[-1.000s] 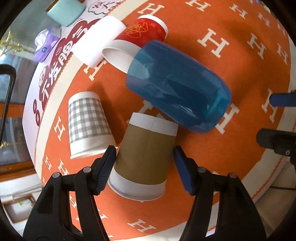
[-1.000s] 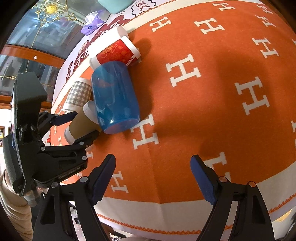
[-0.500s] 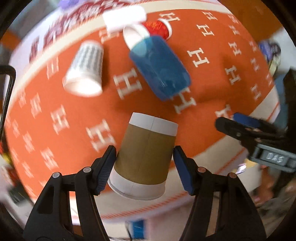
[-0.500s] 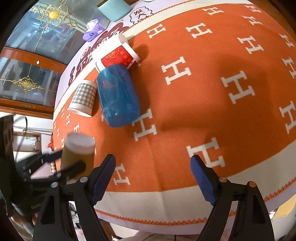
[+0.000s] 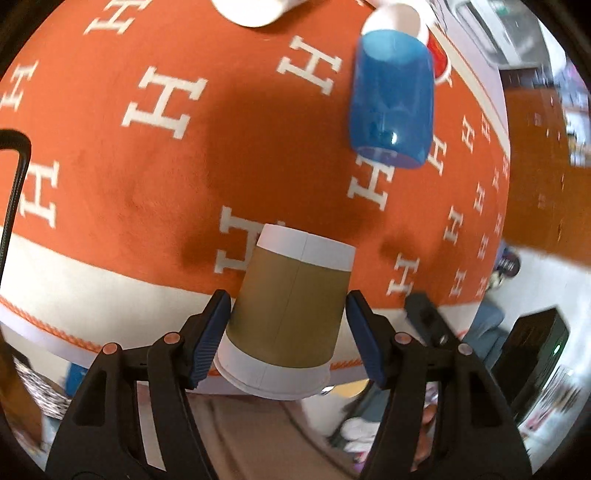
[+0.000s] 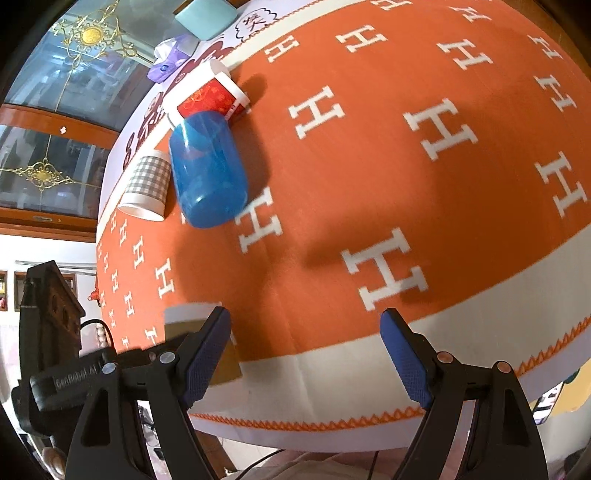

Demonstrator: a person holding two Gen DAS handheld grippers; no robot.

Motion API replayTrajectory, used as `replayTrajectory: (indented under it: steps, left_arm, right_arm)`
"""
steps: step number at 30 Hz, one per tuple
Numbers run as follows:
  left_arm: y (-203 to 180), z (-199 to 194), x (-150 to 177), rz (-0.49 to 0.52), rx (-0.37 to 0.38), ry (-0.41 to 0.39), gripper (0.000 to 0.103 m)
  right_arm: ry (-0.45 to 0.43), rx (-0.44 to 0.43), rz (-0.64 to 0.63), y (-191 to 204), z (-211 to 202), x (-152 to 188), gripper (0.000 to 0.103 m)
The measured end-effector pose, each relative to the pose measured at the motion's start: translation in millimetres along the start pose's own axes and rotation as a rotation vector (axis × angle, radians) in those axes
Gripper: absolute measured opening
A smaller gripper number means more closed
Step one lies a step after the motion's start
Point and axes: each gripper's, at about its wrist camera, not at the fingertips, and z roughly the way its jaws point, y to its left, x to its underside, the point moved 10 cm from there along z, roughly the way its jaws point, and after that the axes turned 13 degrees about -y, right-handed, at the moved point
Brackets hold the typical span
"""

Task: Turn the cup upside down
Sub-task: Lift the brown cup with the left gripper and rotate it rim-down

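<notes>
My left gripper (image 5: 288,332) is shut on a brown paper cup (image 5: 288,310) with white bands, held in the air over the front edge of the orange cloth, its closed base pointing away from me. In the right wrist view the same cup (image 6: 192,321) shows low at the left, partly hidden behind my left finger. My right gripper (image 6: 306,354) is open and empty above the table's front edge.
A blue plastic tumbler (image 6: 207,170) lies on its side on the orange H-patterned tablecloth (image 6: 369,166). A grey checked cup (image 6: 147,184), a red cup (image 6: 210,99) and a white cup lie beside it. A teal box (image 6: 205,16) sits at the far edge.
My left gripper has lifted the brown cup off the cloth, carried it toward the front edge and turned with it. The right gripper has stayed open and nearly still.
</notes>
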Motion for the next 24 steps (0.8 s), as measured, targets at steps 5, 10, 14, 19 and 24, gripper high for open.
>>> replayTrajectory:
  steps: [5,10,14,19,24]
  left_arm:
    - [-0.1,8.2,-3.5,-0.059,0.034,-0.017,0.063]
    - [-1.7,9.3,-1.6,-0.041,0.045,-0.014,0.075]
    - [-9.0,5.0,-3.3,-0.008,0.039,-0.030,0.076]
    - [-10.8,-7.2,-4.4,0.025,0.038,-0.037,0.076]
    - [-11.1,-25.1,-7.0,0.086,0.026,-0.056,0.076]
  right_arm:
    - [0.005,0.006,0.002,-4.8,-1.4,4.8,0.084]
    - [0.000,0.007,-0.002,-5.6,-3.6,5.1,0.084]
    - [0.002,0.005,-0.007,-4.5,-5.4,4.9,0.084]
    - [0.001,-0.004,-0.021,1.5,-7.7,4.3,0.084]
    - [-0.002,-0.019,-0.037,8.5,-15.1,2.7,0.084]
